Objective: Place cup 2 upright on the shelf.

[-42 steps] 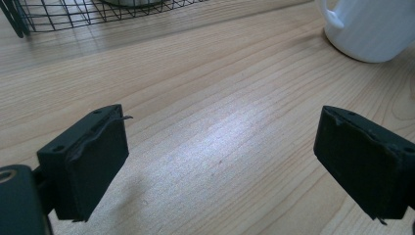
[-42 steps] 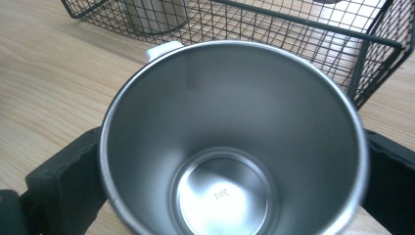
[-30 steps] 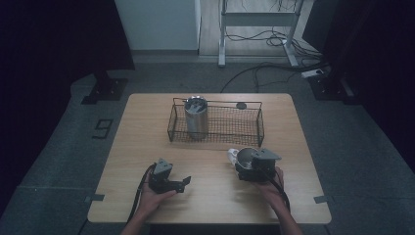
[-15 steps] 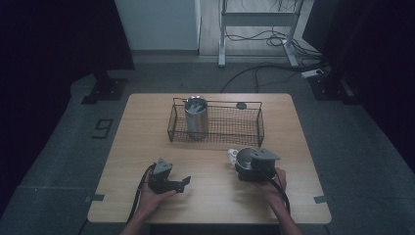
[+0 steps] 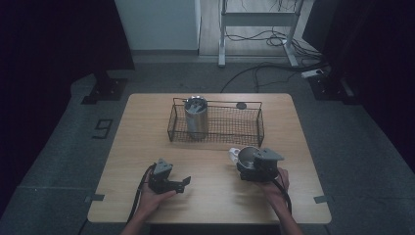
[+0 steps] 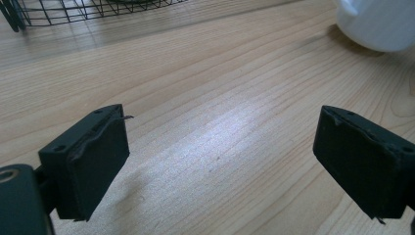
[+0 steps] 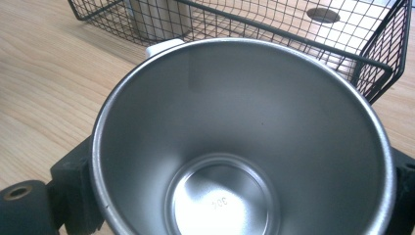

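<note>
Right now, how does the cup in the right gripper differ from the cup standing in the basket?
The steel cup sits between the jaws of the right gripper in front of the wire basket; the basket cup stands free inside the basket's left end. The steel cup looks empty, while the basket cup seems to hold something I cannot make out. The basket cup looks taller and narrower. Both are bare metal, mouth up.

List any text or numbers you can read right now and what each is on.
"9": pale floor marking left of the table.
"300", as far as it reads, small and faint: stamped inside the bottom of the steel cup between the right gripper's jaws.
Nothing else readable on the wire basket or the steel tumbler standing in it.
</note>
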Available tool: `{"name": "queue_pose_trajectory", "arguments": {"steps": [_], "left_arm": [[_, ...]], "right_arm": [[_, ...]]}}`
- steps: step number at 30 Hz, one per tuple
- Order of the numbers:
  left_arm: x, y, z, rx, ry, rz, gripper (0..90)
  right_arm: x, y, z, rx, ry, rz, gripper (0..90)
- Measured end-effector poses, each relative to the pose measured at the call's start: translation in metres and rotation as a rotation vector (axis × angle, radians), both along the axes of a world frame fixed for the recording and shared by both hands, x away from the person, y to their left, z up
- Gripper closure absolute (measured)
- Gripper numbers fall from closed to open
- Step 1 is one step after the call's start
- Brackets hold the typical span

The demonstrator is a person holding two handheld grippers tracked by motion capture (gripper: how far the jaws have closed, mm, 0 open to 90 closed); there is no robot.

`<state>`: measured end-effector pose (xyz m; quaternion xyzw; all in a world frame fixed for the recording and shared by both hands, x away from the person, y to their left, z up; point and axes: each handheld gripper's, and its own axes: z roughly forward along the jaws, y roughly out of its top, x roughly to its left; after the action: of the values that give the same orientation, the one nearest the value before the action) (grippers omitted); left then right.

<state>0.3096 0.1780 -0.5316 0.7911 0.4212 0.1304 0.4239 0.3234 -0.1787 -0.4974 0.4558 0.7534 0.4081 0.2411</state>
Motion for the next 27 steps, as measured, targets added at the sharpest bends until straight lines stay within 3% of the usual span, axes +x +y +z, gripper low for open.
{"name": "queue_pose_trajectory", "arguments": {"steps": [27], "left_arm": [[0.002, 0.004, 0.001, -0.028, 0.022, 0.007, 6.7]], "right_arm": [[-0.007, -0.005, 0.042, 0.074, -0.063, 0.047, 6.9]]}}
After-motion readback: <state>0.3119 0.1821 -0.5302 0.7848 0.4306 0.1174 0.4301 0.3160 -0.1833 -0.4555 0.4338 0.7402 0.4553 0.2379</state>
